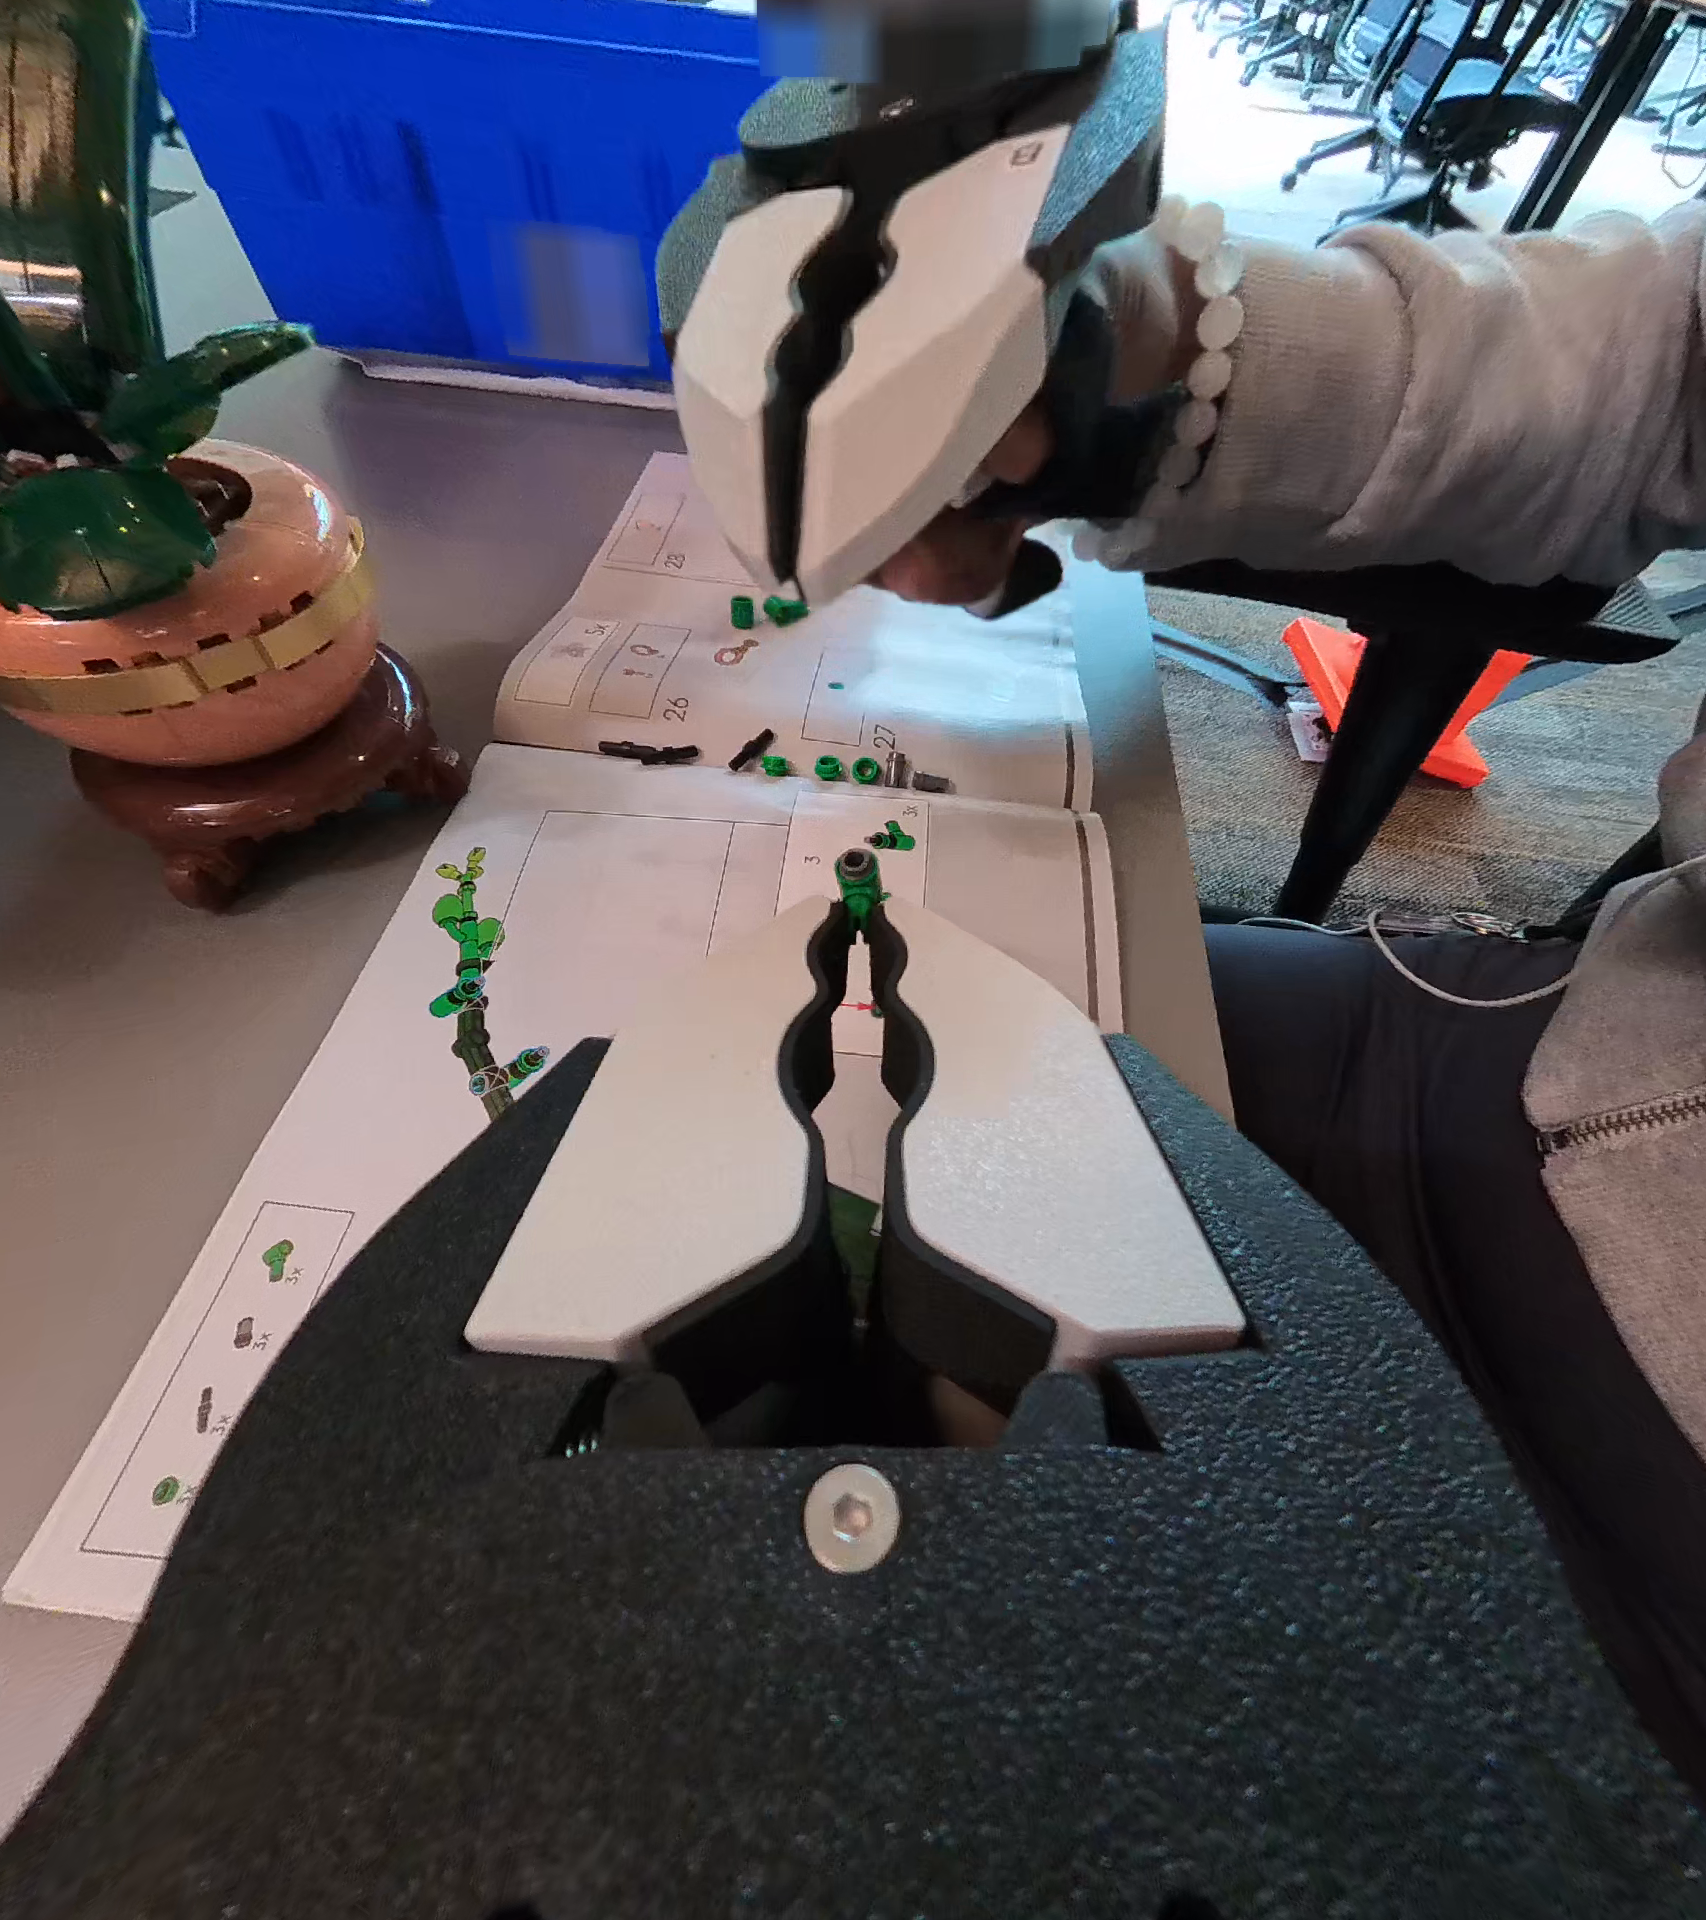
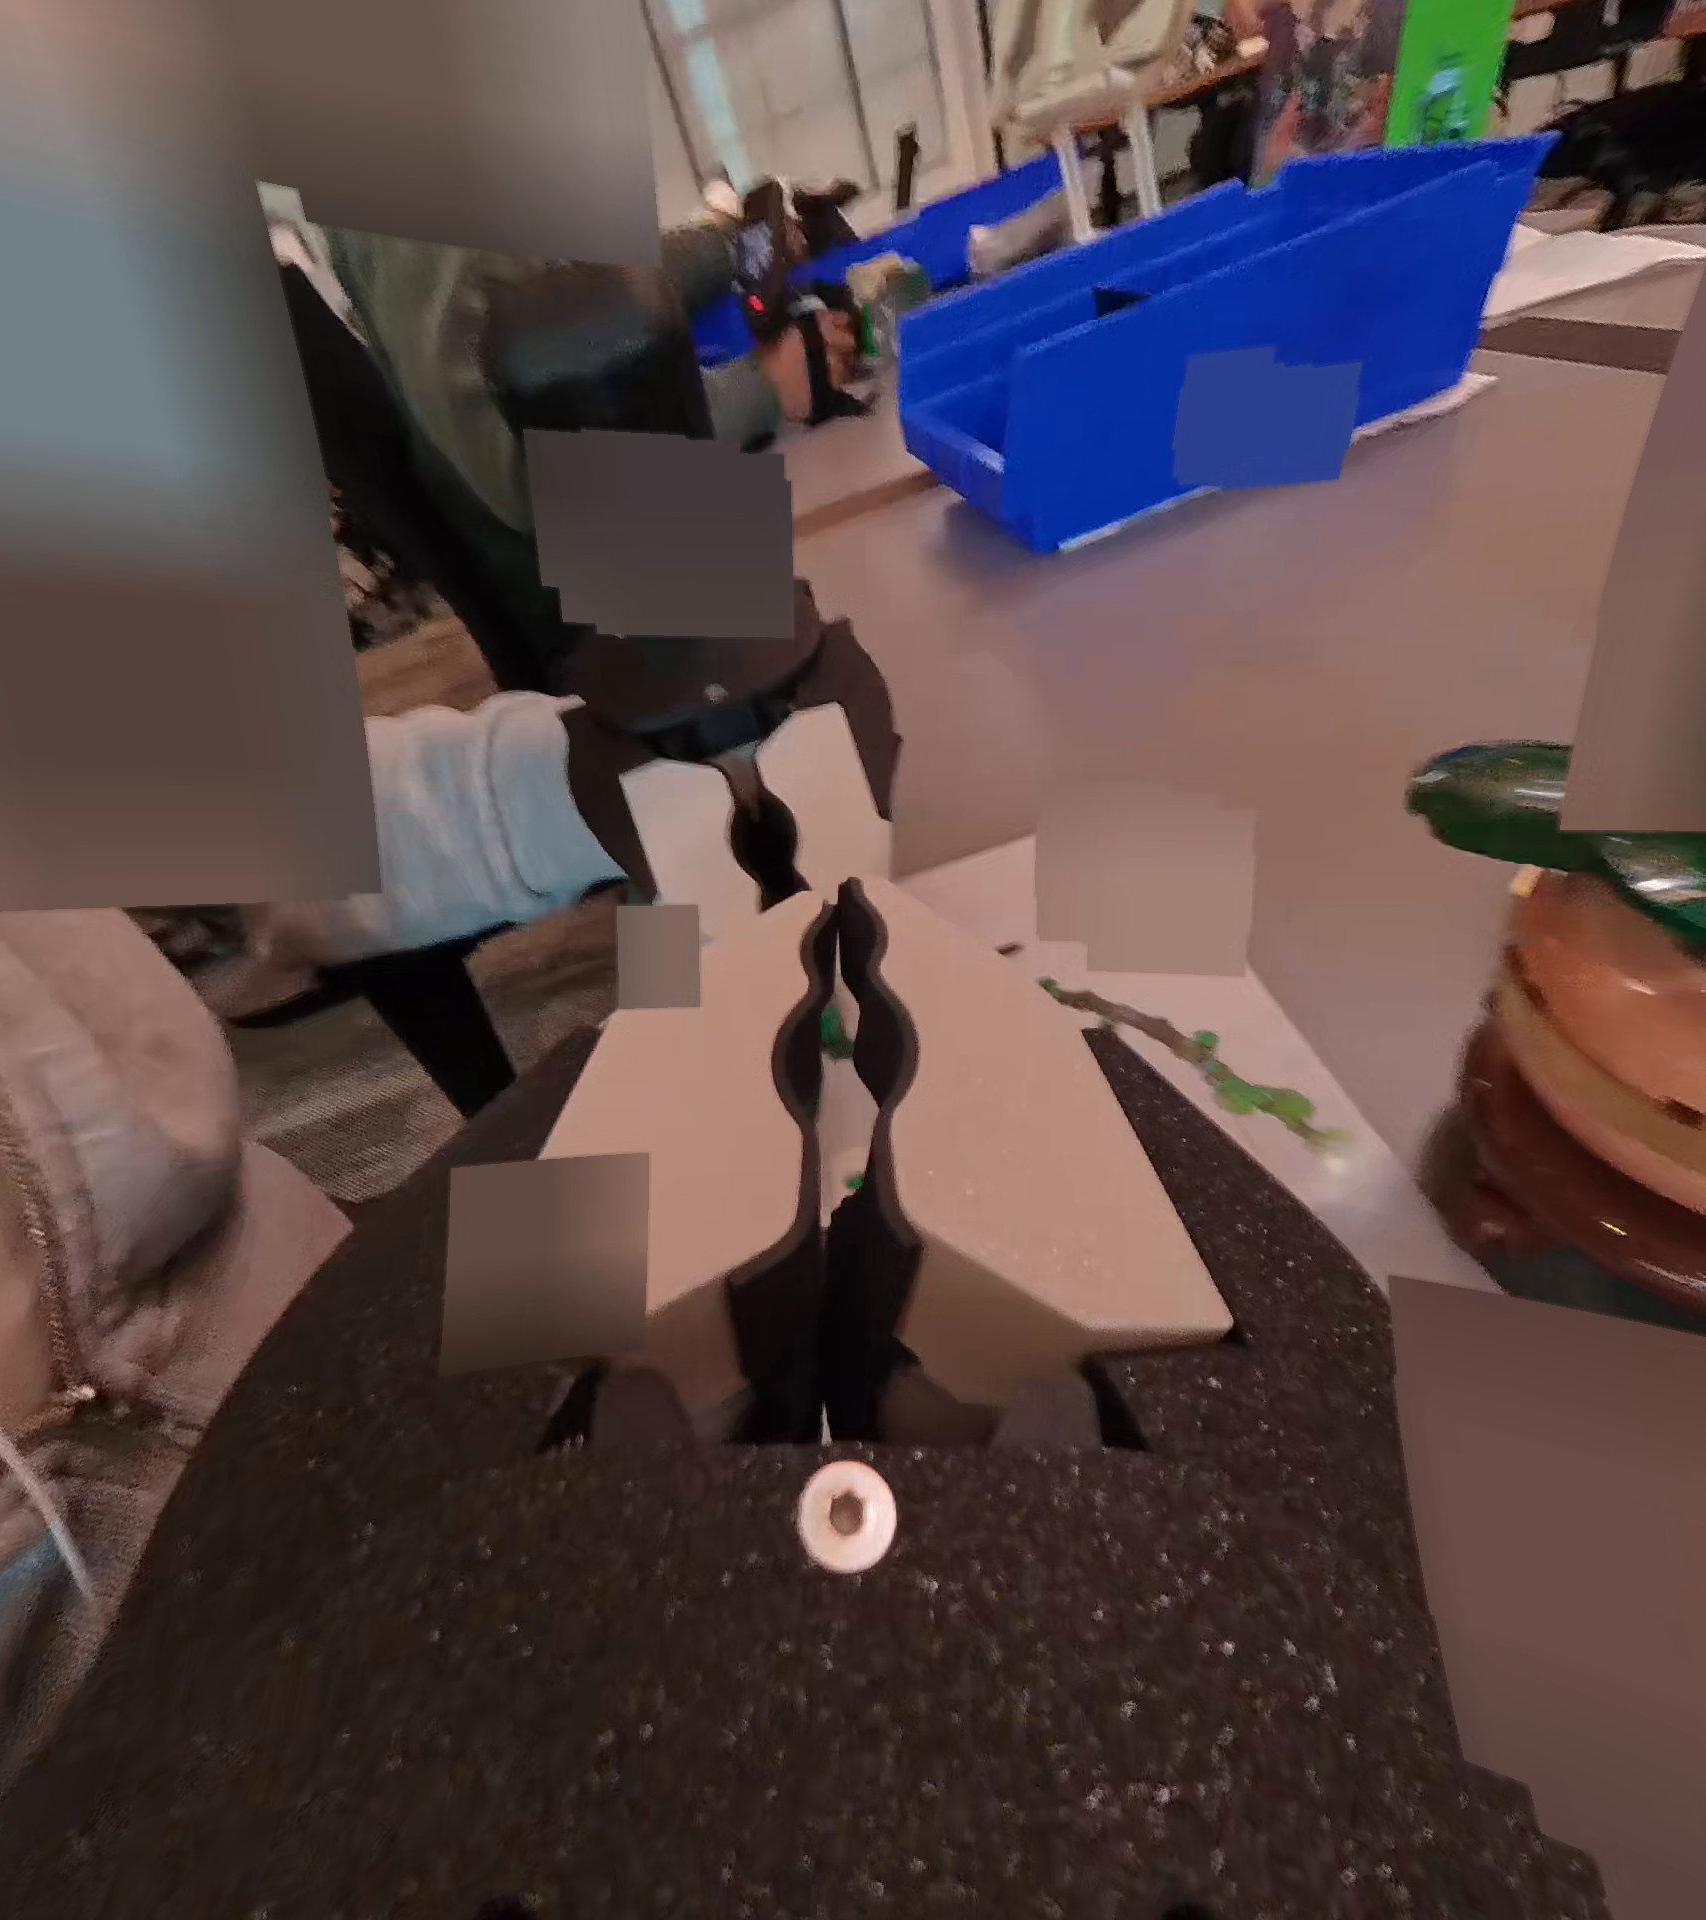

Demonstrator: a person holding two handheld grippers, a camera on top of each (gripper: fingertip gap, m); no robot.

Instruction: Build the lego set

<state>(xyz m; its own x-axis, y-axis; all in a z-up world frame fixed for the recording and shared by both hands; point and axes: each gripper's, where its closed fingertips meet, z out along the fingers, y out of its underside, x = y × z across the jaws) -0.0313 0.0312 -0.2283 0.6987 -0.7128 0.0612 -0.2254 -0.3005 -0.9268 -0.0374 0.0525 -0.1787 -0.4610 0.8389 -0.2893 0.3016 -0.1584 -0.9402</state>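
My left gripper [image 1: 859, 914] is shut on a small green brick piece [image 1: 859, 883] with a dark grey round end. It holds the piece just above the open instruction booklet [image 1: 620, 883]. My right gripper [image 2: 836, 899] is shut with nothing visible between its pads. In the left wrist view it [image 1: 793, 587] points down at the far page, its tips beside two loose green pieces [image 1: 764, 611]. Black pins [image 1: 649, 751], green rings [image 1: 844, 769] and grey pieces [image 1: 916, 774] lie along the booklet's fold. The left gripper's tips are hidden in the right wrist view.
A brick-built plant in a pink pot on a brown stand [image 1: 153, 623] is at the left; it also shows in the right wrist view [image 2: 1638, 1091]. A blue bin [image 1: 454, 156] stands behind. The table edge [image 1: 1171, 831] runs close on the right, with the person's lap beyond.
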